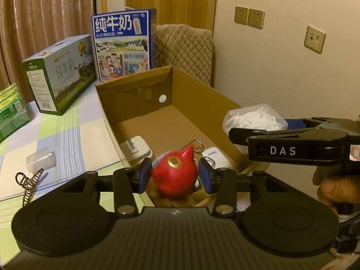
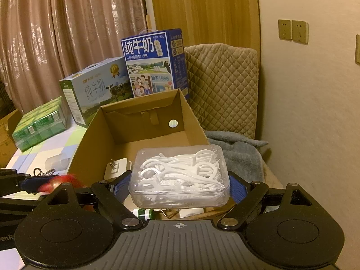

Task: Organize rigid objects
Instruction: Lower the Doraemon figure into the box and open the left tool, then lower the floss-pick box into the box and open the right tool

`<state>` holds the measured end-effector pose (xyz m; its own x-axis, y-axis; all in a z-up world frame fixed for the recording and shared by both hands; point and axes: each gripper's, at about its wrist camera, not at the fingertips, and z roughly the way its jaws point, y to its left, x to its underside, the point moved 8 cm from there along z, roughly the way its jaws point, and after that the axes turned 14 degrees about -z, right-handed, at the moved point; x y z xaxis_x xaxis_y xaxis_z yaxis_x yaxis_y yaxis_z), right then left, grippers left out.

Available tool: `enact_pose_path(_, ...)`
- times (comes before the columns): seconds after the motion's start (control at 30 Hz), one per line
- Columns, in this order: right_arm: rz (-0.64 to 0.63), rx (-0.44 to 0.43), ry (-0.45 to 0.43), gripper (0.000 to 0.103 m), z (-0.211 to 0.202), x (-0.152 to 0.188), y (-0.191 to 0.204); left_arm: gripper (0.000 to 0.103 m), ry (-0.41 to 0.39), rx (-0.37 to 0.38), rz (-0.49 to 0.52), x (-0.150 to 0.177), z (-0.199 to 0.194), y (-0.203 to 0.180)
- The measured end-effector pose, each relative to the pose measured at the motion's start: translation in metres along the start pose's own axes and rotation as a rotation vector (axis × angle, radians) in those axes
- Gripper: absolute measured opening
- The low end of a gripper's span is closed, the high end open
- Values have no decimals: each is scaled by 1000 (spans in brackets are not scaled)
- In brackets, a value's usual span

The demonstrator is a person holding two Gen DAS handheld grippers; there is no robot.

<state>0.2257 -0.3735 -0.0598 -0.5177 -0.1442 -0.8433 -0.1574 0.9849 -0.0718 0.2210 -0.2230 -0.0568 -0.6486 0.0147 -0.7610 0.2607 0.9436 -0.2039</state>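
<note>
My left gripper (image 1: 175,175) is shut on a red round toy (image 1: 174,174) with a gold hole and a pointed tip, held over the near end of the open cardboard box (image 1: 200,96). My right gripper (image 2: 178,186) is shut on a clear plastic case of white floss picks (image 2: 180,175), held above the same box (image 2: 94,139); the case also shows in the left wrist view (image 1: 254,118). Inside the box lie a white plug adapter (image 1: 135,149), also in the right wrist view (image 2: 118,167), and a white device (image 1: 217,157).
A blue milk carton (image 1: 123,45) and a green milk box (image 1: 58,74) stand behind the cardboard box. Green packs (image 2: 38,126) sit at the left. A clear cup (image 1: 40,159) and a hair claw (image 1: 29,182) lie on the checked cloth. A quilted chair (image 2: 222,85) is at the right.
</note>
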Motion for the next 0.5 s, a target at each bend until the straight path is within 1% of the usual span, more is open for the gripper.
enact_pose_path(0.2, 4, -2, -5, 84, -2, -1, 0, 40, -40, -21, -18, -9, -13, 12)
enact_pose_path(0.5, 0, -16, -8, 84, -3, -1, 8, 39, -48, -53, -70, -9, -24, 39)
